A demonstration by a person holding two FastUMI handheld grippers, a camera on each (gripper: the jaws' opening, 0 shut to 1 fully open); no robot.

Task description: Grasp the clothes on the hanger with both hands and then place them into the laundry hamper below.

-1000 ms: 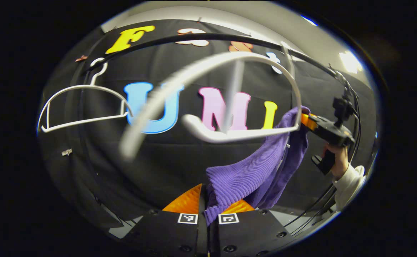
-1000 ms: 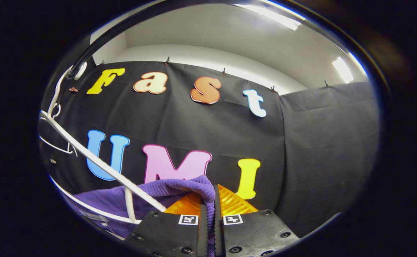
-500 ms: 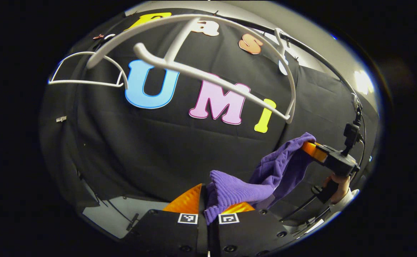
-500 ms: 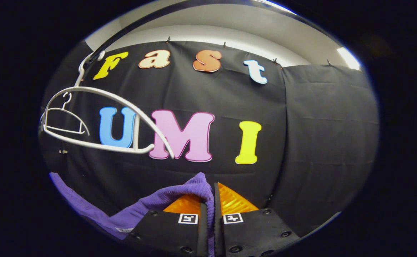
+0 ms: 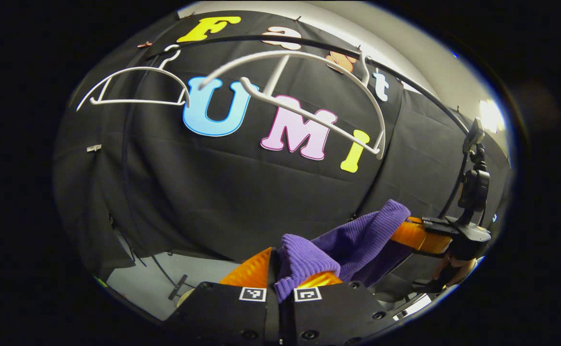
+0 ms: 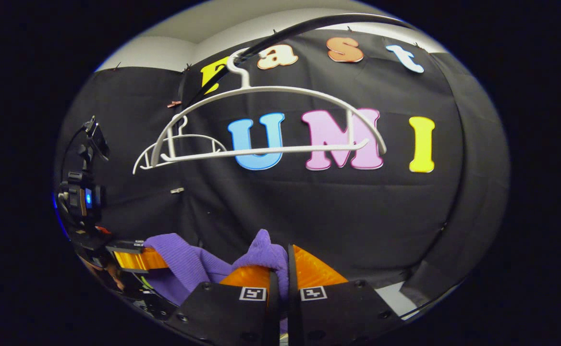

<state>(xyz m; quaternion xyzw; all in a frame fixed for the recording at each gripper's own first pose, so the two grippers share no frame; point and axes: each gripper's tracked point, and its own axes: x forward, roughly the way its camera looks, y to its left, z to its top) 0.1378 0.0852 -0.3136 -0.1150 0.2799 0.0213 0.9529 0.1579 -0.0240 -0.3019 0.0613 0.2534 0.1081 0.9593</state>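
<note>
The purple garment (image 5: 357, 235) hangs slack between the two claws, below the bare hanger (image 5: 304, 91) at twelve o'clock. The left gripper (image 5: 280, 276) and right gripper (image 6: 280, 269) each pinch a bunched edge (soft, light knit; likely to sag and slip).

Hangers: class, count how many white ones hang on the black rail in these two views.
2. The near hanger hangs bare at the middle of the rail; the far hanger hangs behind it, farther along the rail. Others may be hidden beyond the views' edges.
</note>
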